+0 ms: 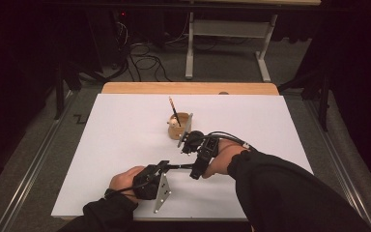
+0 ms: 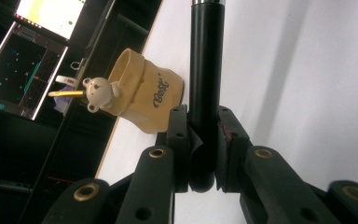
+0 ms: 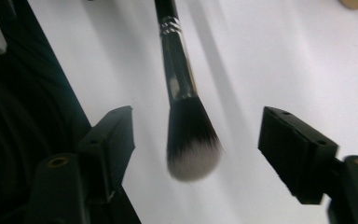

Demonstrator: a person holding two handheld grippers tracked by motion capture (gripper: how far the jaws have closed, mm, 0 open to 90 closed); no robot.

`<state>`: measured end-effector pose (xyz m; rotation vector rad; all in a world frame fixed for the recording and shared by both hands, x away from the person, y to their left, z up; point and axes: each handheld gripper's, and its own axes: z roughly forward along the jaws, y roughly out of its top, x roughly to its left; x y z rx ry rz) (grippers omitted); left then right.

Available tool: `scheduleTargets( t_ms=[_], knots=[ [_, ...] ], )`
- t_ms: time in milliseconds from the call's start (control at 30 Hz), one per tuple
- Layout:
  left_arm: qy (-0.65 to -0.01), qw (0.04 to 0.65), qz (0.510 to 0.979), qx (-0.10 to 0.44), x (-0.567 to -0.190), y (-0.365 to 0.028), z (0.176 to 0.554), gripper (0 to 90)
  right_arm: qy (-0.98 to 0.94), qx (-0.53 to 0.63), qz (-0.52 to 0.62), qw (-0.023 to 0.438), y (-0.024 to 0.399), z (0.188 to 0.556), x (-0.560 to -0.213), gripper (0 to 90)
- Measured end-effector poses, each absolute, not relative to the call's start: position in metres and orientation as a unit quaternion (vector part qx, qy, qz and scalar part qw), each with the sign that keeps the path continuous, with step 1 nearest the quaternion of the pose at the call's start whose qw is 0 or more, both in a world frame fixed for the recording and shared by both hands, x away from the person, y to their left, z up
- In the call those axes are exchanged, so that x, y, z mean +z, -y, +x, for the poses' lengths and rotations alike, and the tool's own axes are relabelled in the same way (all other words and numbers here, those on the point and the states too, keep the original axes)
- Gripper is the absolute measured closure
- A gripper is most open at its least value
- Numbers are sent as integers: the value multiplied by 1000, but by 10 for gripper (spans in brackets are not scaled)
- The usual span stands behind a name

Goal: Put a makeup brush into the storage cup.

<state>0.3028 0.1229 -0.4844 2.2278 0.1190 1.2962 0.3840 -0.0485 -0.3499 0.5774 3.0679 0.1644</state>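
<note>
High view, brush: my left hand-held gripper (image 1: 166, 166) clamps the brush (image 1: 179, 166) by its handle and holds it level, bristle end toward my right hand-held gripper (image 1: 193, 173), which sits just off that end. I read this as a hand-over between my two hands.
High view, cup: the cup (image 1: 178, 124) stands on the white tabletop (image 1: 125, 135) just beyond my right hand-held gripper, with a pencil (image 1: 174, 110) leaning in it. I judge it to be where the brush is going.
High view, in the way: nothing lies between the grippers and the cup; the pencil takes up part of the opening.

Left gripper view, grip: my jaws are closed hard on the black handle (image 2: 205, 70), which runs straight away from me.
Left gripper view, surroundings: the cup (image 2: 144, 98) lies ahead and to the left, tipped in this view because my hand is rolled; a small bear (image 2: 98, 92) sits at its rim. Lit screens (image 2: 32, 51) stand beyond the tabletop edge.

Right gripper view, grip: my jaws stand wide apart, pads off the brush; the bristles (image 3: 191, 144) hang between them, untouched and a little blurred.
Right gripper view, risk: closing here would crush bristles, so I would take the ferrule (image 3: 177, 70) farther ahead instead.
</note>
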Motion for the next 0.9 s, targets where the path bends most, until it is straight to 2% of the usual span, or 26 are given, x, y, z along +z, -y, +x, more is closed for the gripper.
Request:
scheduleTargets(
  t_ms=[167, 500, 900],
  knots=[
    [-54, 280, 829, 480, -484, -125, 305, 789, -980, 57, 190, 22, 56, 385, -345, 178],
    [-88, 293, 833, 461, -483, -131, 311, 789, -974, 63, 216, 43, 79, 387, -342, 123],
    [-121, 309, 835, 439, -482, -134, 316, 789, -958, 97, 262, 67, 111, 390, -358, 88]
  ],
)
